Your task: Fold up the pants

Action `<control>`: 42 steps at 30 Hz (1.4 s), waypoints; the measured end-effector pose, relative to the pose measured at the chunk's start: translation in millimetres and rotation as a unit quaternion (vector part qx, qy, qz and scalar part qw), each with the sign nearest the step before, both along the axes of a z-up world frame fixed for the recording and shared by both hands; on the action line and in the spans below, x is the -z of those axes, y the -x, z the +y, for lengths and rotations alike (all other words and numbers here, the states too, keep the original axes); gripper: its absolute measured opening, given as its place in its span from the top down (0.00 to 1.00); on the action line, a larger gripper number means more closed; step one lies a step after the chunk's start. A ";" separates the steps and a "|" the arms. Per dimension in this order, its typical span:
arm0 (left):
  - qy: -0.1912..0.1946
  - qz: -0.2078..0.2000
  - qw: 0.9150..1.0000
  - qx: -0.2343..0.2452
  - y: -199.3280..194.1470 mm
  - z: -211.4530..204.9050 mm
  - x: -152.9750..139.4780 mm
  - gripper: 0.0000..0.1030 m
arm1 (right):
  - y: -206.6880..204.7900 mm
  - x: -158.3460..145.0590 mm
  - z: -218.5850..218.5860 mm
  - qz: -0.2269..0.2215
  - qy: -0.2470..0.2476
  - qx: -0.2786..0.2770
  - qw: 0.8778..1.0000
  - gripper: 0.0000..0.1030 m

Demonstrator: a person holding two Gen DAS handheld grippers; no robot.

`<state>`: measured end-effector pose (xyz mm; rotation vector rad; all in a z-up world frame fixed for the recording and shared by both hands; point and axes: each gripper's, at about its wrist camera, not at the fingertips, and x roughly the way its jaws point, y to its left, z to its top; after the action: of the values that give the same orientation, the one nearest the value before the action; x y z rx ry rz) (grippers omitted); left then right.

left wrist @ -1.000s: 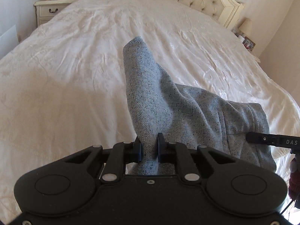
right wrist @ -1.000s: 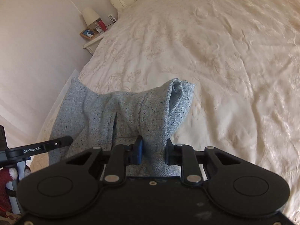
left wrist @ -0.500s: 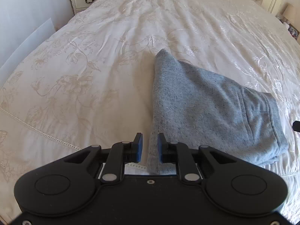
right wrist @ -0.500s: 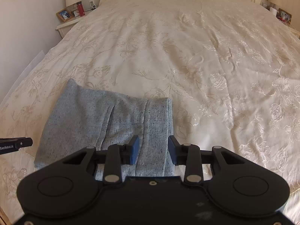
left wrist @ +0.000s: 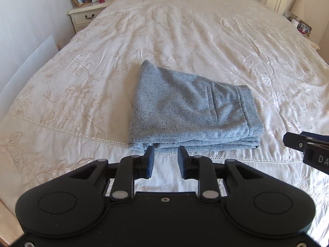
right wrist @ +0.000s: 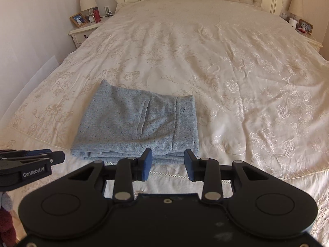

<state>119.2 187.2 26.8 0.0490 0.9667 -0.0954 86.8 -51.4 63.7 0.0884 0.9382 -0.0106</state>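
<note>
The grey speckled pants [left wrist: 189, 111] lie folded into a compact, layered rectangle on the cream embroidered bed [left wrist: 185, 37], a pocket seam showing on top. At lower centre of each view, the left hand-held gripper [left wrist: 165, 160], jaws opening, and the right hand-held gripper [right wrist: 168, 162], jaws parted, sit just short of the stack's near edge, gripping nothing.

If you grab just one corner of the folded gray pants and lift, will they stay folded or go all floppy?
Probably floppy. The gray pants are soft knit cloth lying in loose stacked layers with nothing pinning them, so lifting one corner would likely let the layers sag and slide open. They also look light, and the bedspread looks smooth, so a push might slide the whole bundle.
</note>
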 end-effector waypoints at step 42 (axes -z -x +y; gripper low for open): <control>-0.007 -0.033 0.999 -0.034 59.1 -12.0 -47.3 0.52 | 62.2 -56.4 9.0 -0.041 -0.038 0.001 0.998 0.64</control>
<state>60.1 175.2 74.1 0.0316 0.9018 -0.0236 24.6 -42.4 120.2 0.1591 0.8563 0.0257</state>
